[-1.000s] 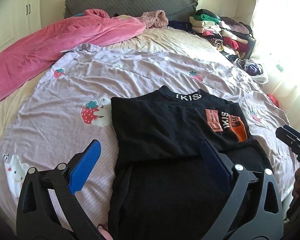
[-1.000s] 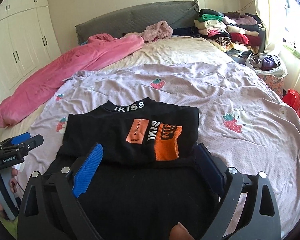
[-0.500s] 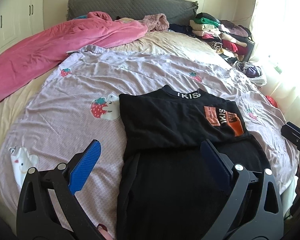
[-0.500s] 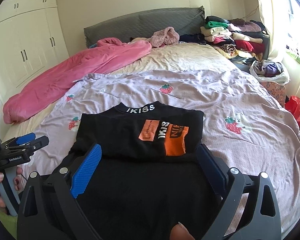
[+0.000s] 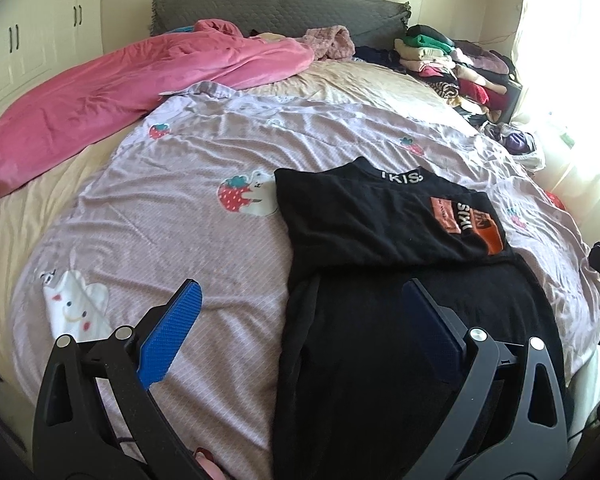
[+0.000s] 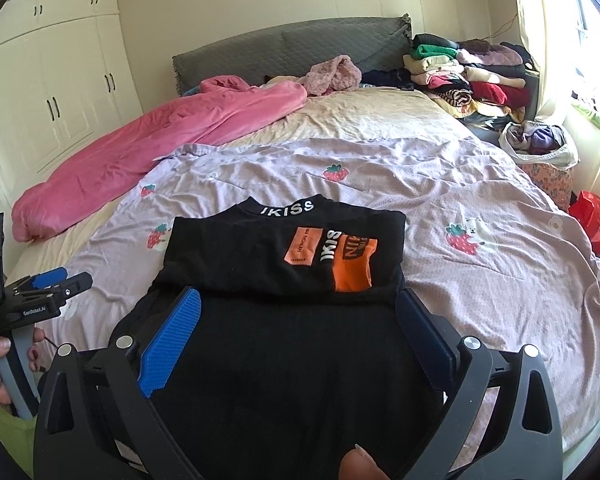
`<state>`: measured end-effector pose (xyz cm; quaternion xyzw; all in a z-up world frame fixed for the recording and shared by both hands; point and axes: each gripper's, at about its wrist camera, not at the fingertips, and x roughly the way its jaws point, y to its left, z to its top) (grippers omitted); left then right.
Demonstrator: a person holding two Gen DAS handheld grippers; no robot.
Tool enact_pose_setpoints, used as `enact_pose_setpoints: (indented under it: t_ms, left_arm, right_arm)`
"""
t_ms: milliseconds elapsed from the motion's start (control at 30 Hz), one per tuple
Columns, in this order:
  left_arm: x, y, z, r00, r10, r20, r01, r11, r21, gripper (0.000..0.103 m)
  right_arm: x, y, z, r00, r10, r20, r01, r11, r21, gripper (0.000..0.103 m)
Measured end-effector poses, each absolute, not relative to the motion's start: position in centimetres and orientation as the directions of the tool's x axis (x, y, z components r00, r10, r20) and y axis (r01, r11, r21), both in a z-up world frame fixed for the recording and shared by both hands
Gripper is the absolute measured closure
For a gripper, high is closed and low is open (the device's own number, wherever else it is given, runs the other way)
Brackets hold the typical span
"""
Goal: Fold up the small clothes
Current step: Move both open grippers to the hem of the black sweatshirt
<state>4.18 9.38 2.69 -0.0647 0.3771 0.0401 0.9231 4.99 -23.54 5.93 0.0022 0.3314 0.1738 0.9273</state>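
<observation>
Both claws wide open, nothing held. Right gripper (image 6: 296, 334) hovered right over the near half of the black shirt (image 6: 284, 264), left gripper (image 5: 300, 320) straddling its left edge. Soft, light knit, floppy, probably best pinched at the near hem corners. Just past the fingertips, folded top half on the lilac quilt (image 6: 480, 208). Orange patch (image 6: 352, 264) partly legible, "IKISS" on the collar (image 6: 287, 208). "GenRobot.AI" on the left tool.
</observation>
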Motion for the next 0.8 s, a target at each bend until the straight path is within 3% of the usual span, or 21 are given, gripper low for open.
enact_pose_setpoints:
  t_ms: [800]
  left_arm:
    - [-0.8,12.4,-0.2,0.654,0.060,-0.754,-0.164,0.984,-0.064,0.010]
  right_arm:
    - [0.6,-27.4,2.6,0.683,0.265,-0.680,-0.286,0.954,0.085,0.005]
